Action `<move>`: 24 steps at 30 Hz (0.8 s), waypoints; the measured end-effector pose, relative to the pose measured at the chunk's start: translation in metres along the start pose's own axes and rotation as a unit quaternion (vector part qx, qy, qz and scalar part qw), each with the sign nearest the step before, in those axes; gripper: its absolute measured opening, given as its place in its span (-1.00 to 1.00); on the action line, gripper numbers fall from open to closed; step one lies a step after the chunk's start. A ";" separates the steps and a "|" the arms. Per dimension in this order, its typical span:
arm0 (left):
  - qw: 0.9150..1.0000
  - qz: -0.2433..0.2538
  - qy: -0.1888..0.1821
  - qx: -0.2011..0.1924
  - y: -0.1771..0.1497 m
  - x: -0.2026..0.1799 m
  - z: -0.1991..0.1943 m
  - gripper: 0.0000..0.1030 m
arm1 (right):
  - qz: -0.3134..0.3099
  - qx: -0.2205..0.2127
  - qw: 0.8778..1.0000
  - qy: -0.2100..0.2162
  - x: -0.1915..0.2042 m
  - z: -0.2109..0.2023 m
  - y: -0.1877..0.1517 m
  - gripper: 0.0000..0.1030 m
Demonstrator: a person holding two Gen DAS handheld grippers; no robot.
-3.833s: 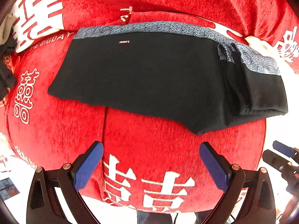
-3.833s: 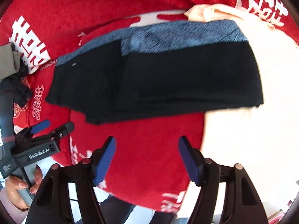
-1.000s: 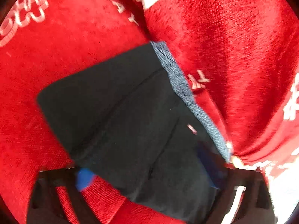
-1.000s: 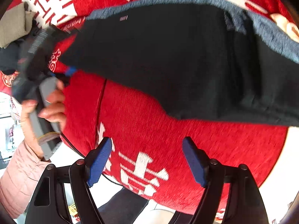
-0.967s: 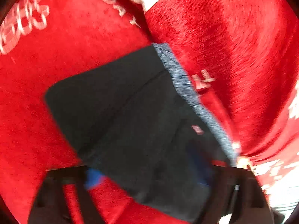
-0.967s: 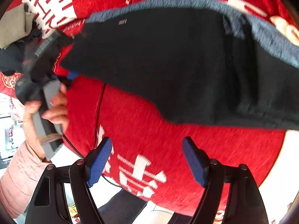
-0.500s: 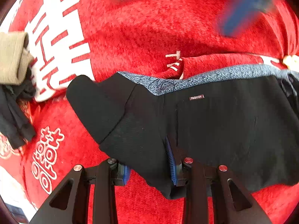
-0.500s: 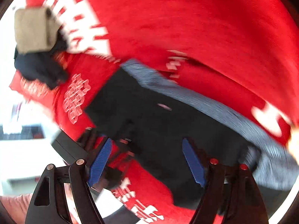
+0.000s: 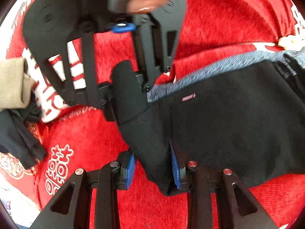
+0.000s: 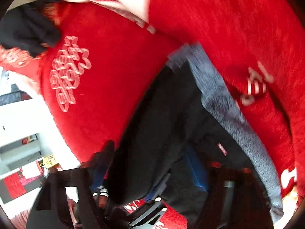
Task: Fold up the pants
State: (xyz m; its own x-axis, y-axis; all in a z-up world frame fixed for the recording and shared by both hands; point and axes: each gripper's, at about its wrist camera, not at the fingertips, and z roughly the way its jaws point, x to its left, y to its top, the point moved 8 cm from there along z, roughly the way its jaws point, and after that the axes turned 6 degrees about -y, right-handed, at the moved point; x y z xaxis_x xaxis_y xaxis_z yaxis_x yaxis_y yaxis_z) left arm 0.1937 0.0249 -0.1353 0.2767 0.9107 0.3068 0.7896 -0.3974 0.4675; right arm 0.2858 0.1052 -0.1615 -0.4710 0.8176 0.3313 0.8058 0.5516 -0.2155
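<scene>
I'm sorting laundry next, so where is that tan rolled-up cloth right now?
In the left wrist view, the tan rolled cloth sits at the far left edge on the red blanket, just above a pile of dark clothing, left of the black pants.

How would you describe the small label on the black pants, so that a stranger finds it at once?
Start from the red blanket, then the black pants on it. Just below their grey waistband sits a tiny pinkish label, the only light mark on the black fabric.
</scene>
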 end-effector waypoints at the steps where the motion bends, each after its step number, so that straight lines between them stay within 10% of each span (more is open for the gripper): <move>1: 1.000 0.003 0.000 -0.009 0.006 -0.002 -0.008 -0.33 | 0.014 -0.001 1.000 0.021 -0.005 0.001 -0.004 -0.62; 12: 0.992 0.006 -0.068 -0.103 0.089 -0.049 -0.118 -0.33 | 0.074 -0.176 0.964 0.183 -0.052 -0.111 -0.094 -0.64; 24: 0.970 0.108 -0.182 -0.122 0.151 -0.231 -0.176 -0.33 | 0.185 -0.325 0.897 0.236 -0.199 -0.198 -0.277 -0.64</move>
State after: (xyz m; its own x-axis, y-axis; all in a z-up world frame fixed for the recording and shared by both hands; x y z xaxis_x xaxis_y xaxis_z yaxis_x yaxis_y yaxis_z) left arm 0.1523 -0.2656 0.0104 0.6303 0.7658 0.1276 0.5512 -0.5571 0.6211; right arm 0.2277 -0.2431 0.0141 -0.0480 0.6795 0.7321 0.9869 -0.0808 0.1396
